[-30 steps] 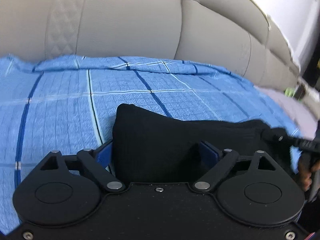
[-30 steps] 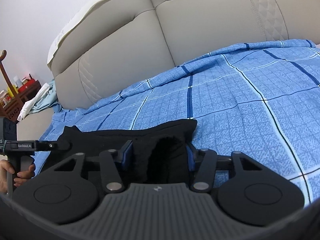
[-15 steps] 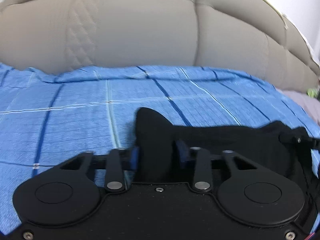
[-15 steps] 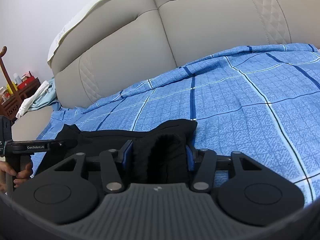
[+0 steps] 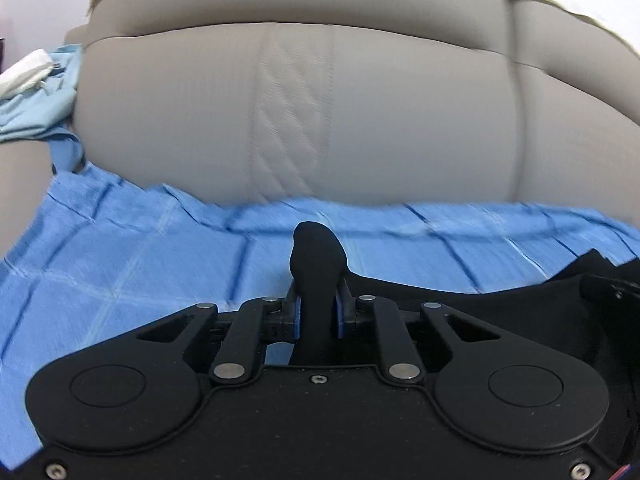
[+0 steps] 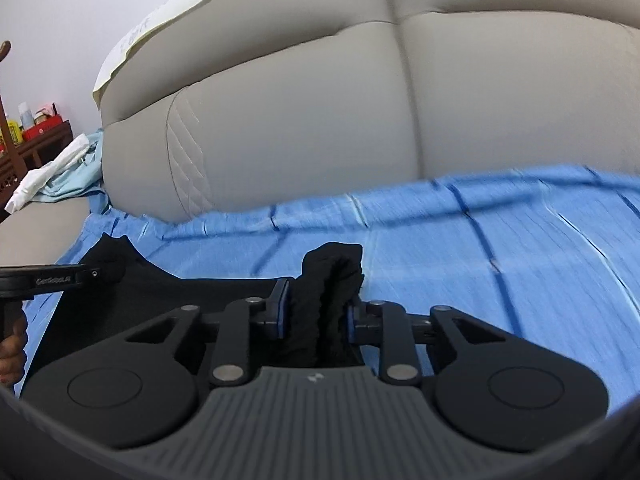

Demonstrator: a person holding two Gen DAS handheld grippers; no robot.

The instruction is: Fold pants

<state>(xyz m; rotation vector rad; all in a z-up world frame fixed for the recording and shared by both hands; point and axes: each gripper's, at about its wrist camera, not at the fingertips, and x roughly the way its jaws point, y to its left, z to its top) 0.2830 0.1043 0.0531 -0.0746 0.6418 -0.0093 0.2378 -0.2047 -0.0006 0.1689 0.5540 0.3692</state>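
Closest in, the left gripper has its fingers pressed narrow on a bunched corner of the black pants, the pinched fabric standing up in a rounded peak above the blue pads. The right gripper likewise has its fingers clamped on a thicker gathered wad of the same pants, folds of cloth filling the gap between the pads. Between the two grips the pants stretch as a taut dark band, raised over the blue checked sheet that covers the sofa seat. In the right wrist view the left gripper's black handle shows at the far left edge with the person's left hand below it. Beyond the pants the sheet lies bare towards the sofa, its rumpled back edge touching the beige sofa backrest. Further left, a pale blue and white heap of clothes rests on the sofa arm, and a dark wooden cabinet with bottles and a red box stands against the wall.
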